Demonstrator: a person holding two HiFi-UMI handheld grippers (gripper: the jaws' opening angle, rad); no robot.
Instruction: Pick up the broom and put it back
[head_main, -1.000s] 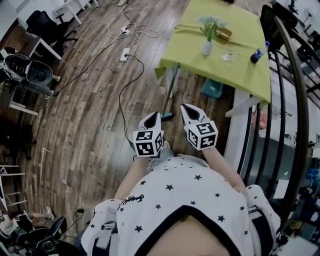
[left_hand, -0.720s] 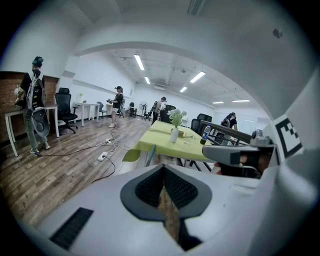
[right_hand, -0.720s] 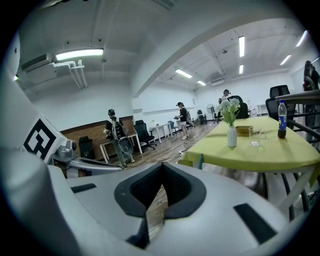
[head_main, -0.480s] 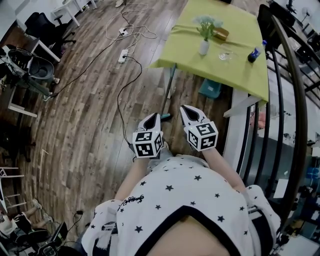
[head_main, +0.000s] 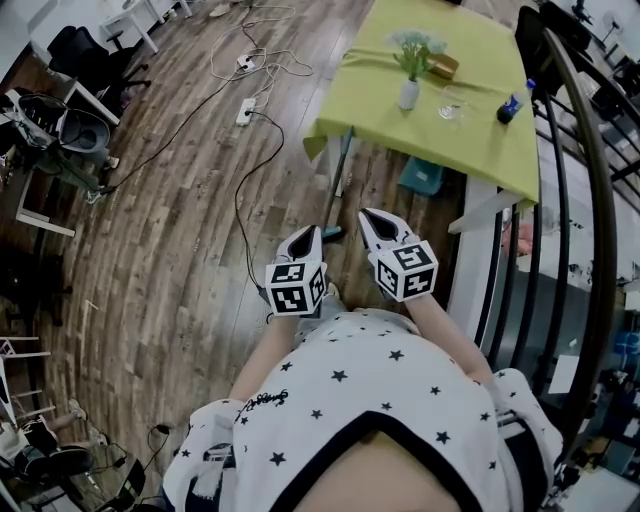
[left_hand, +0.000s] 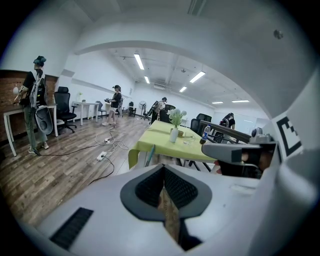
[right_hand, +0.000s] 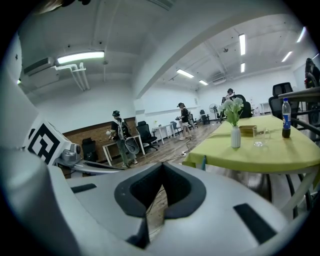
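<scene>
Left claw (head_main: 314, 231) and right claw (head_main: 367, 214) are both closed on nothing, side by side. I see the broom (head_main: 335, 232) leaning at the table (head_main: 450, 140) ahead.

A person fills the lower centre of the frame, wearing a white short-sleeved shirt (head_main: 380, 395) dotted with small dark stars and edged with a dark neckline band. The left tool (head_main: 311, 234) and right tool (head_main: 370, 217) are pale grey shells with dark pads. Each carries a cube of black-and-white square markers.

Left claw (head_main: 309, 236) and right claw (head_main: 374, 221) hang side by side over the wooden floor (head_main: 180, 250), near a green tabletop (head_main: 480, 140) bearing a vase (head_main: 409, 94).
</scene>
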